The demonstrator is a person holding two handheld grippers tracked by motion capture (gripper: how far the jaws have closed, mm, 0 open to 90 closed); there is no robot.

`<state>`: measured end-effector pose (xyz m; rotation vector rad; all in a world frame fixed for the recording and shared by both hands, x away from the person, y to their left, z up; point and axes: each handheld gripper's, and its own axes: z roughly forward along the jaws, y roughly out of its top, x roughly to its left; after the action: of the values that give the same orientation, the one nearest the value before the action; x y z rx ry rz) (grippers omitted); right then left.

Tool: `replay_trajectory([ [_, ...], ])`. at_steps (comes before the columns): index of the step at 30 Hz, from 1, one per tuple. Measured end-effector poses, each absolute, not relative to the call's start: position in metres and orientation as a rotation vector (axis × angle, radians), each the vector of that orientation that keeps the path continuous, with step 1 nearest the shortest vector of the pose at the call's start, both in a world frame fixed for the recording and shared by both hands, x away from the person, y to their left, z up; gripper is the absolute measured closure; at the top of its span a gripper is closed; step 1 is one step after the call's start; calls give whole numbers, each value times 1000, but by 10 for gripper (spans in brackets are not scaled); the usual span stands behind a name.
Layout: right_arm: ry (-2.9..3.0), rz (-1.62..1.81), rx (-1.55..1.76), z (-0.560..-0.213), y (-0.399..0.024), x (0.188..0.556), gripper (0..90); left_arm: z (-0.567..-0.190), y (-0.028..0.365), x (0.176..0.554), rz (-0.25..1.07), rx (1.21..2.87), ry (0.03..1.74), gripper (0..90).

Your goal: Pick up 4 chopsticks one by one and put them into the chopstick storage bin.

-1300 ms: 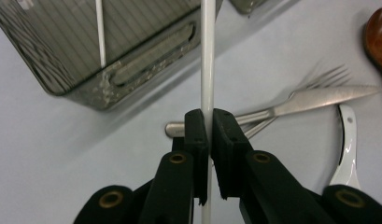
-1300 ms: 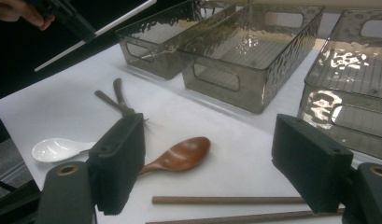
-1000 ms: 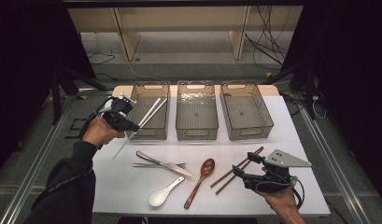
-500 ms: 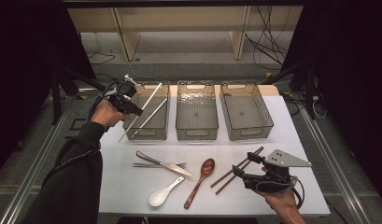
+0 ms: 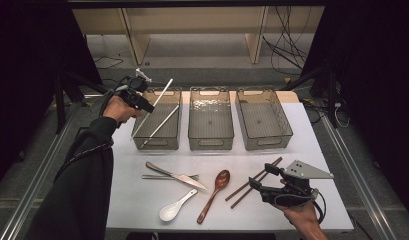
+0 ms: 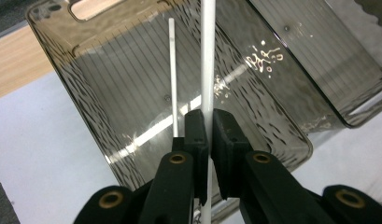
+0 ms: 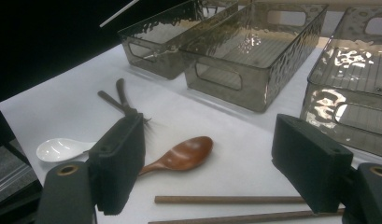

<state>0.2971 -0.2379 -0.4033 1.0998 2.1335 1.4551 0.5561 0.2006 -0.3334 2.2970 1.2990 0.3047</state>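
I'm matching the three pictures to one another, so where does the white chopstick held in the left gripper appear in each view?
High view: the held white chopstick slants over the left bin, upper left, clamped in the left gripper.
Left gripper view: it runs up the centre between the shut jaws.
Right gripper view: only its tip, top left.
Shared landmark: the left bin.

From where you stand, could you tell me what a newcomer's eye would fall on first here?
Probably the left gripper, shut on a white chopstick held slanted over the leftmost of three smoky clear bins, where a second white chopstick already lies. Next, the cutlery on the white table in front: a wooden spoon, a white spoon, and brown chopsticks by the open right gripper.
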Motion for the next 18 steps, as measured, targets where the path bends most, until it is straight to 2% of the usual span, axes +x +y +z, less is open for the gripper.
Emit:
replay_trajectory([
  [18,2123,1468,1104,-402,-241,295,268,-347,197,581,329,2273,1330,842],
])
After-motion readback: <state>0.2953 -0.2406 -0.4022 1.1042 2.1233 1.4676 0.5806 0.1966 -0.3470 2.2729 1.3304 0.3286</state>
